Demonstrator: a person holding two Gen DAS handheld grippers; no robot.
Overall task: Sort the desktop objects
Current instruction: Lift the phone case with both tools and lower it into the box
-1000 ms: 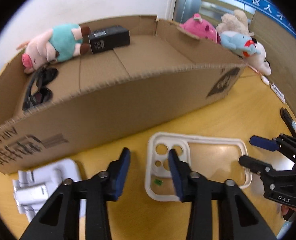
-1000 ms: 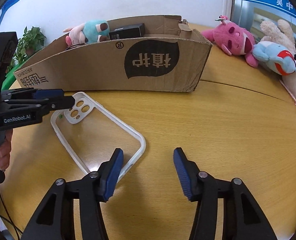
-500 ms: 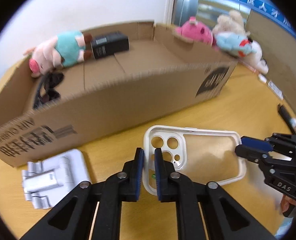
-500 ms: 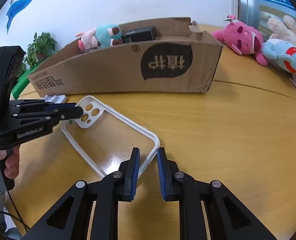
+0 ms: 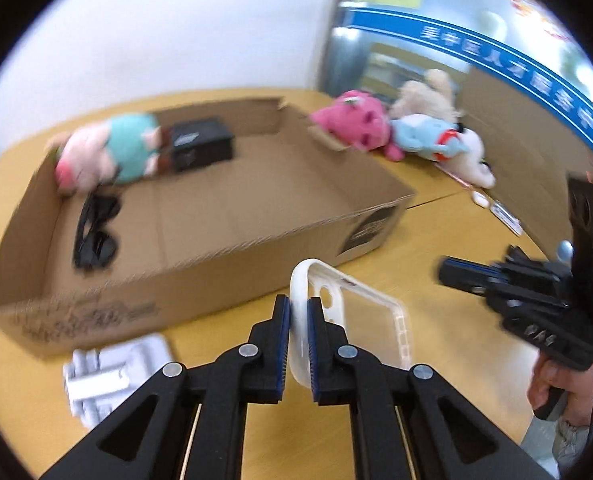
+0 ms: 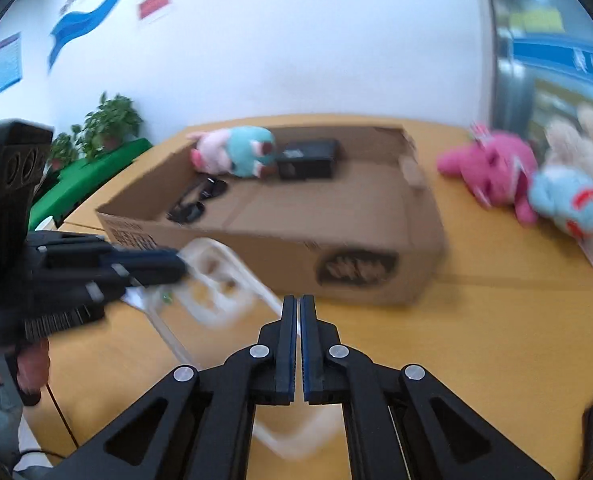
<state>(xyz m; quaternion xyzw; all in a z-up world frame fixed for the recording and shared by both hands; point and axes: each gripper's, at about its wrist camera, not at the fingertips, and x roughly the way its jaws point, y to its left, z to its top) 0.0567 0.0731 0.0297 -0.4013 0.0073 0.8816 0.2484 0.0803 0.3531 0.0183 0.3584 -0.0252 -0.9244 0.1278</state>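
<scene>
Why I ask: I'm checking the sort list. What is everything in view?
cardboard box: one, brown, open, on the table
pig plush: one, pink and teal, inside the box
black box: one, inside, beside the pig
sunglasses: one pair, black, inside
phone case: one, clear and white, tilted, in front of the box
white plastic object: one, on the table by the box front
pink plush, blue plush, cream plush: one each, outside the box
potted plants: green, by the wall
table: one, yellow wood
left gripper: black, jaws shut on the case's edge
right gripper: black, jaws shut, empty
</scene>
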